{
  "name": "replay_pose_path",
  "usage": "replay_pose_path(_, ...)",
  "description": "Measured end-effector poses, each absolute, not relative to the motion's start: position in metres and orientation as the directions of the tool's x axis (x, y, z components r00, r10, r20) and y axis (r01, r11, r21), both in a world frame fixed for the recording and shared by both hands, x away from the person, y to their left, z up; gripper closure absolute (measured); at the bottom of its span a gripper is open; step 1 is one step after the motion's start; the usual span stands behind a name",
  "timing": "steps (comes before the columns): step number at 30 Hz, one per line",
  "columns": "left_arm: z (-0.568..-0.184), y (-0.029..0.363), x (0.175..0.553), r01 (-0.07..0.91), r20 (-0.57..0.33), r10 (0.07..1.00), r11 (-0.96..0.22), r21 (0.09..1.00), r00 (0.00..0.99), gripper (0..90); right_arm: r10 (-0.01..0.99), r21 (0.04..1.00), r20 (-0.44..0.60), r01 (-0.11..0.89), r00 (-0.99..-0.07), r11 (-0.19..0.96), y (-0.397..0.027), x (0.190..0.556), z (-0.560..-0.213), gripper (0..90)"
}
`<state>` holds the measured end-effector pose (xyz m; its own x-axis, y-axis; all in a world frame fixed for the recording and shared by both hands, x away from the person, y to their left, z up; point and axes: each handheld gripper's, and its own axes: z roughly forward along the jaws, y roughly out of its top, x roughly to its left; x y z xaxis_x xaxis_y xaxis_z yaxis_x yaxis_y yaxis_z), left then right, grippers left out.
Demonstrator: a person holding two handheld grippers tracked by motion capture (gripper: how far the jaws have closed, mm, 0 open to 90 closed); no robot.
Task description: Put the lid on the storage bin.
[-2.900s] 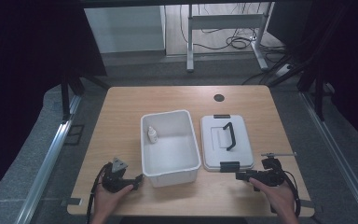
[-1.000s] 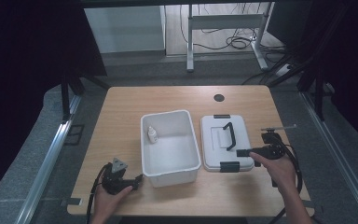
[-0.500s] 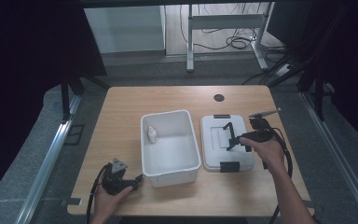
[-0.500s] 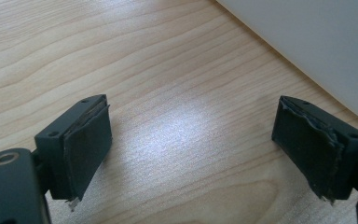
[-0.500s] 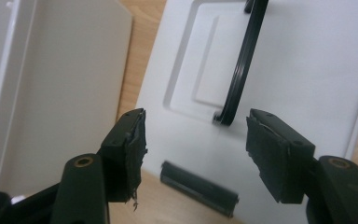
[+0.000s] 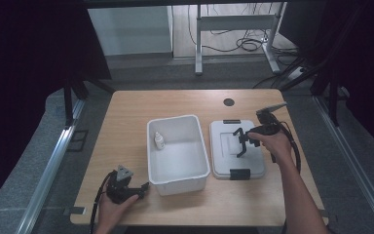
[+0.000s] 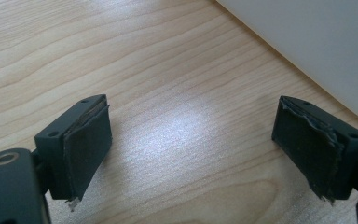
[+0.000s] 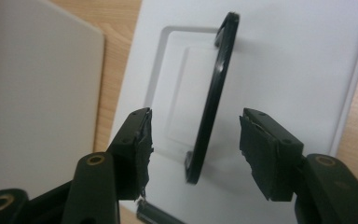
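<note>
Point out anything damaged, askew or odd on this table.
The pads of the left gripper look frayed and ragged at the edges, and so do those of the right gripper. The lid, white bin and small bottle sit neatly.

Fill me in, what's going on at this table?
A person works two handheld grippers. The right gripper is over the white lid lying beside the open white bin, its jaws straddling the lid's black handle; they have just been closing but don't touch it yet. The left gripper rests open on the table near the bin's front corner. A small white bottle sits inside the bin.
</note>
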<state>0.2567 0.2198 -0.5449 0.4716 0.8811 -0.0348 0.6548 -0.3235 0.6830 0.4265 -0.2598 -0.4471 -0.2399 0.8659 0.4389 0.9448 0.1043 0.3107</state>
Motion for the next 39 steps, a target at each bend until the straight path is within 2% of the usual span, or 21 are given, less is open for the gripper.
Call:
replay_pose_path(6,-0.545,0.22,0.257,0.655,-0.035,0.881,-0.324,0.683,0.472,11.7,0.875,0.278,0.431,0.955,-0.221,0.104,-0.259,0.437,-0.455,45.6)
replay_pose_path(12,-0.545,0.22,0.257,0.655,-0.035,0.881,-0.324,0.683,0.472,11.7,0.875,0.236,0.436,0.965,-0.213,0.117,-0.255,0.447,-0.46,59.7)
replay_pose_path(16,-0.545,0.22,0.257,0.655,-0.034,0.881,-0.324,0.683,0.472,11.7,0.879,0.209,0.436,0.972,-0.194,0.111,-0.251,0.449,-0.464,65.0)
replay_pose_path(18,-0.545,0.22,0.257,0.655,-0.034,0.881,-0.324,0.683,0.472,11.6,0.887,0.179,0.425,0.977,-0.18,0.112,-0.248,0.45,-0.469,74.9)
replay_pose_path(19,-0.545,0.22,0.257,0.655,-0.035,0.881,-0.324,0.683,0.472,11.6,0.887,0.179,0.425,0.977,-0.18,0.112,-0.248,0.45,-0.469,74.9)
replay_pose_path(20,-0.545,0.22,0.257,0.655,-0.035,0.881,-0.324,0.683,0.472,11.6,0.891,0.164,0.426,0.982,-0.157,0.095,-0.246,0.45,-0.47,81.5)
replay_pose_path(25,-0.545,0.22,0.257,0.655,-0.034,0.881,-0.324,0.683,0.472,11.6,0.897,0.144,0.431,0.989,-0.099,0.041,-0.244,0.449,-0.468,83.7)
replay_pose_path(32,-0.545,0.22,0.257,0.655,-0.035,0.881,-0.324,0.683,0.472,11.6,0.895,0.155,0.438,0.988,-0.082,0.015,-0.241,0.447,-0.463,84.5)
replay_pose_path(39,-0.545,0.22,0.257,0.655,-0.034,0.881,-0.325,0.682,0.472,11.6,0.888,0.175,0.452,0.984,-0.081,0.001,-0.24,0.443,-0.442,84.6)
